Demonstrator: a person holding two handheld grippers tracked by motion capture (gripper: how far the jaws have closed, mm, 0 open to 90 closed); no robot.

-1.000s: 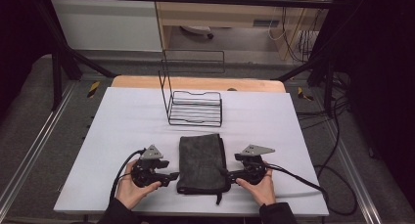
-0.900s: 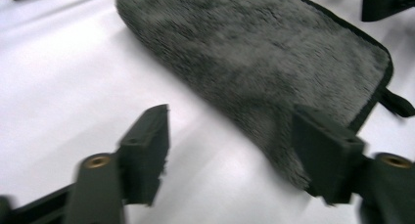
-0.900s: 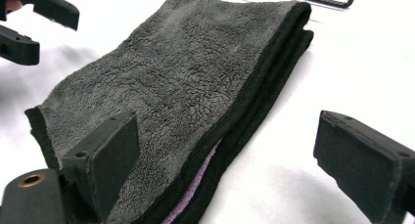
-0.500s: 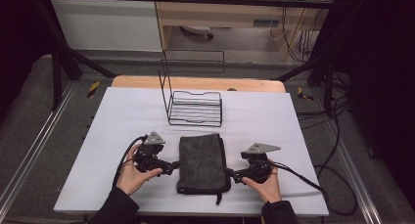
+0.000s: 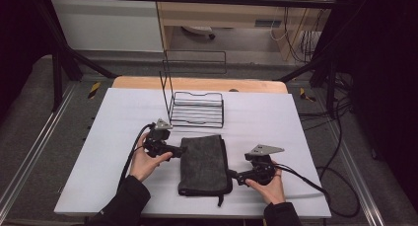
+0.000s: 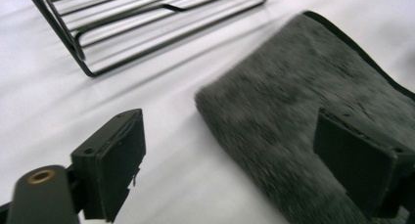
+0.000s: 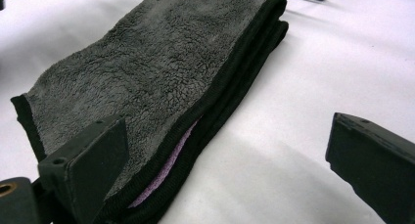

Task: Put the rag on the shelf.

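Left gripper [image 5: 173,154] has just opened wide, letting go of the folded towel [image 5: 204,163] beside it; right gripper [image 5: 235,177] gapes too, folding seems done

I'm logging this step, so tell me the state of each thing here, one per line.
Dark grey fleecy folded towel: folded flat on the table, not gripped.
Black wire rack: upright, empty, beyond the towel.
Left gripper: open, jaws just opened, one jaw over the towel's edge.
Right gripper: open, at the towel's near right edge.
White table: bears towel and rack.
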